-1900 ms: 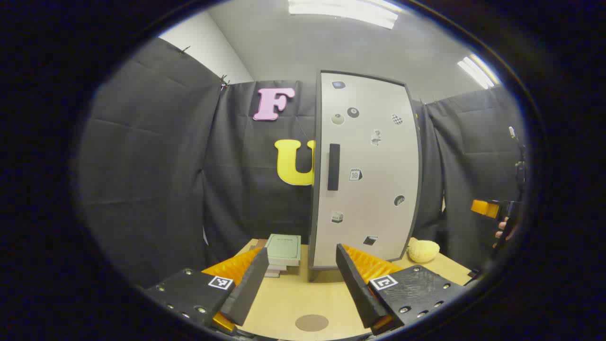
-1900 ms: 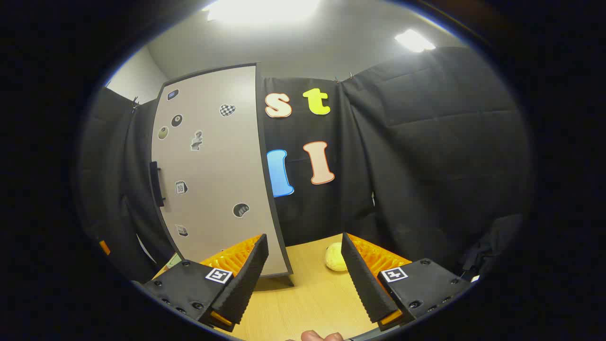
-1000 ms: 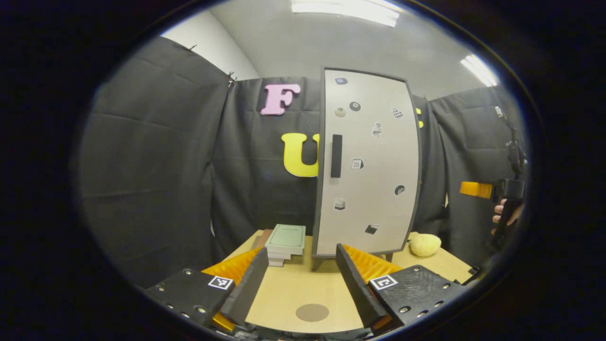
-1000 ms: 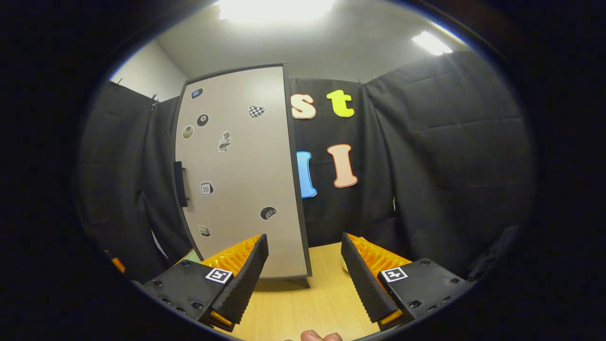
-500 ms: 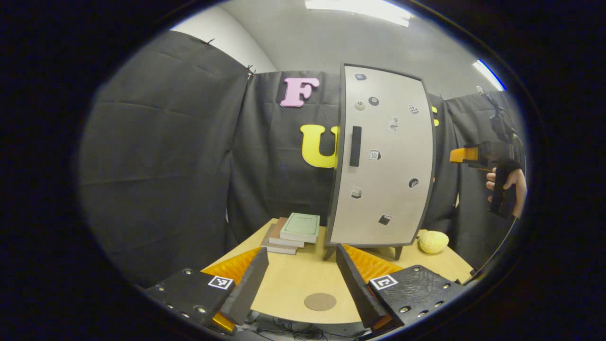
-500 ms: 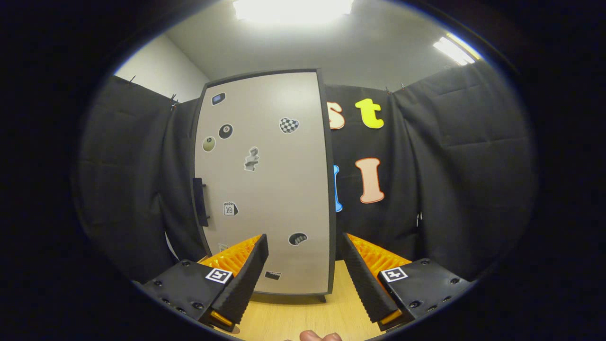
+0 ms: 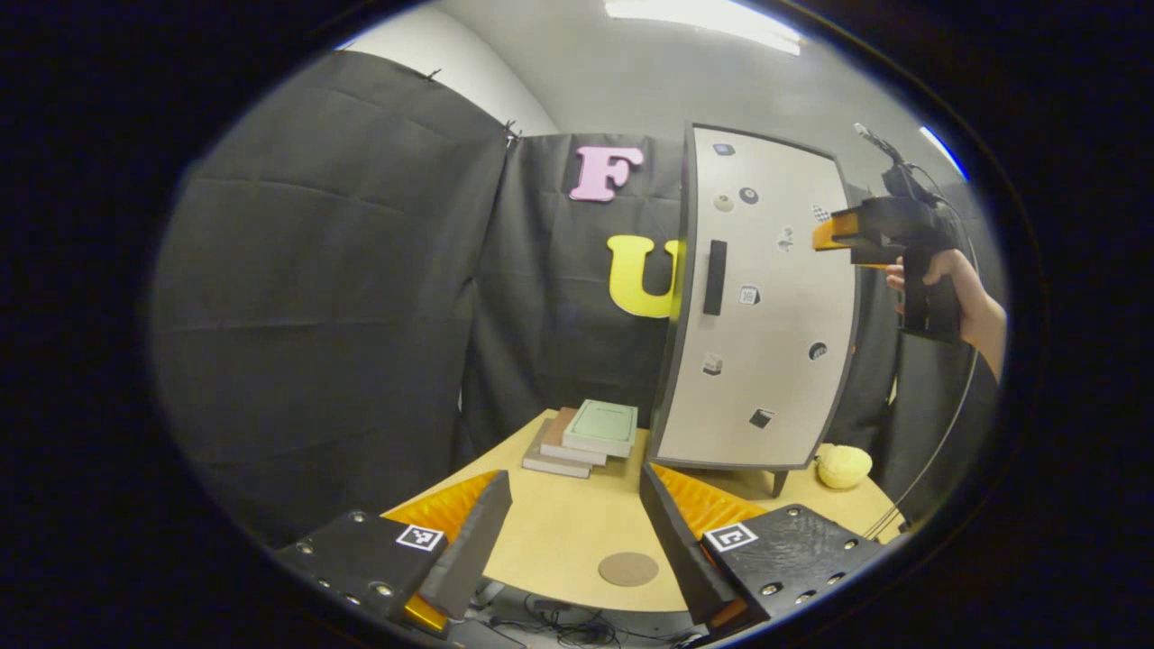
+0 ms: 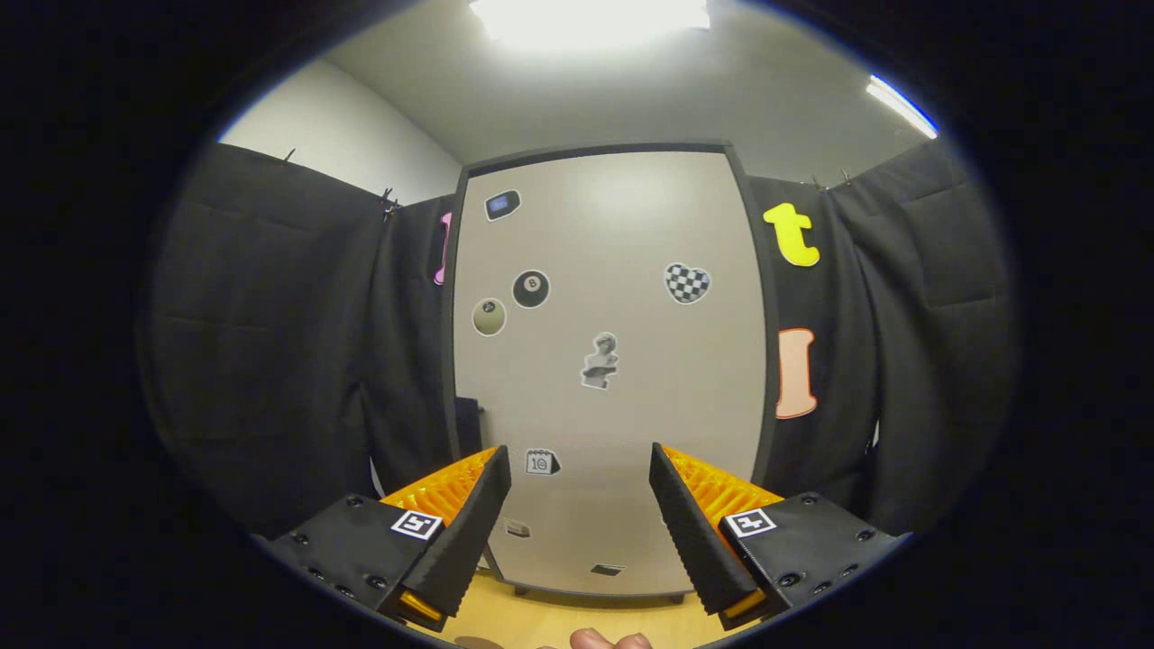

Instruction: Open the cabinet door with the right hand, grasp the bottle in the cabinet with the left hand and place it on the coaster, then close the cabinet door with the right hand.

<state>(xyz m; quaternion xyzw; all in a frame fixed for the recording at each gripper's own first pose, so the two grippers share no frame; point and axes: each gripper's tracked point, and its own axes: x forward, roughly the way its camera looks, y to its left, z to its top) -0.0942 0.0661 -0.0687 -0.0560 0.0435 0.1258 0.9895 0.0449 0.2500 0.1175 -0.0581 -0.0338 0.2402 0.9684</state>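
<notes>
The tall grey cabinet (image 7: 766, 306) stands on the wooden table with its door shut, a black handle (image 7: 714, 277) on the door's left side. In the right gripper view the cabinet door (image 8: 613, 379) is close ahead, its handle (image 8: 467, 424) partly hidden behind my left finger. My right gripper (image 8: 577, 518) is open, raised in front of the door; the left gripper view shows it (image 7: 834, 236) held by a hand at the cabinet's upper right. My left gripper (image 7: 572, 541) is open and low above the table's near edge. A round brown coaster (image 7: 628, 569) lies between its fingers. The bottle is hidden.
A stack of books (image 7: 586, 437) lies left of the cabinet on the table (image 7: 550, 523). A yellow soft ball (image 7: 844, 466) sits at the cabinet's right foot. Cables hang below the table's front edge.
My right gripper has risen and swung left to face the cabinet door from closer. My left gripper has drawn back and turned left, so cabinet and coaster sit further right.
</notes>
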